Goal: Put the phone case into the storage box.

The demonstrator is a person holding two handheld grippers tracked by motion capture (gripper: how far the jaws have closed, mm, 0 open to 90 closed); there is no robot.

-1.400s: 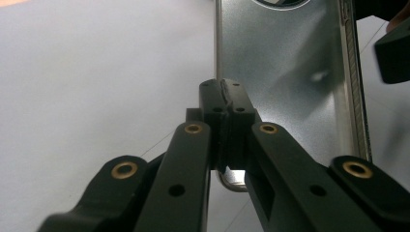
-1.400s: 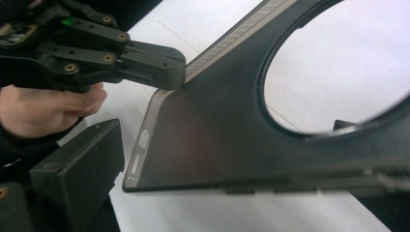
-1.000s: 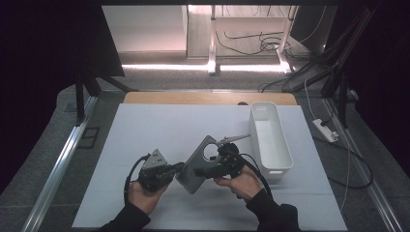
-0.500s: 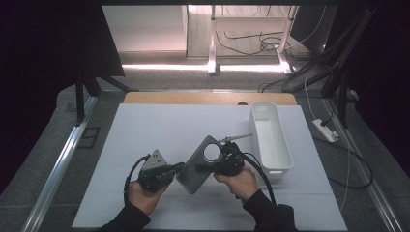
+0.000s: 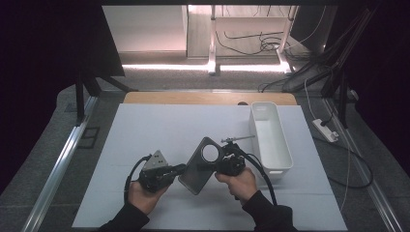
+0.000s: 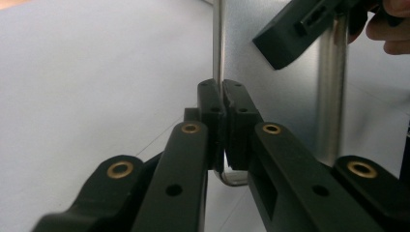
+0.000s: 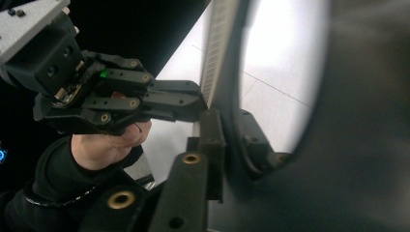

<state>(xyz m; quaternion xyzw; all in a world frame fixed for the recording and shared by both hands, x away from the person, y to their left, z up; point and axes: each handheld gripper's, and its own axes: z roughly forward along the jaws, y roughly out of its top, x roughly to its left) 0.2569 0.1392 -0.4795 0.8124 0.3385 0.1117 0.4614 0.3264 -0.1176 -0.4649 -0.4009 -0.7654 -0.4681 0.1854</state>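
A flat grey metal plate with rounded corners and a round hole near its top is held up over the white mat between both grippers. My left gripper is shut on the plate's lower left edge; in the left gripper view its pads pinch the thin edge of the plate. From the right, my right gripper is shut on the rim beside the hole. In the right gripper view, the right gripper clamps the plate, with the left gripper beyond.
A long white bin stands at the right of the white mat. A thin metal rod lies just left of the bin. The wooden table edge runs along the back, with cables on the floor behind.
The plate has turned between the grippers, so its round hole now faces the high camera. Both hands stayed in nearly the same place.
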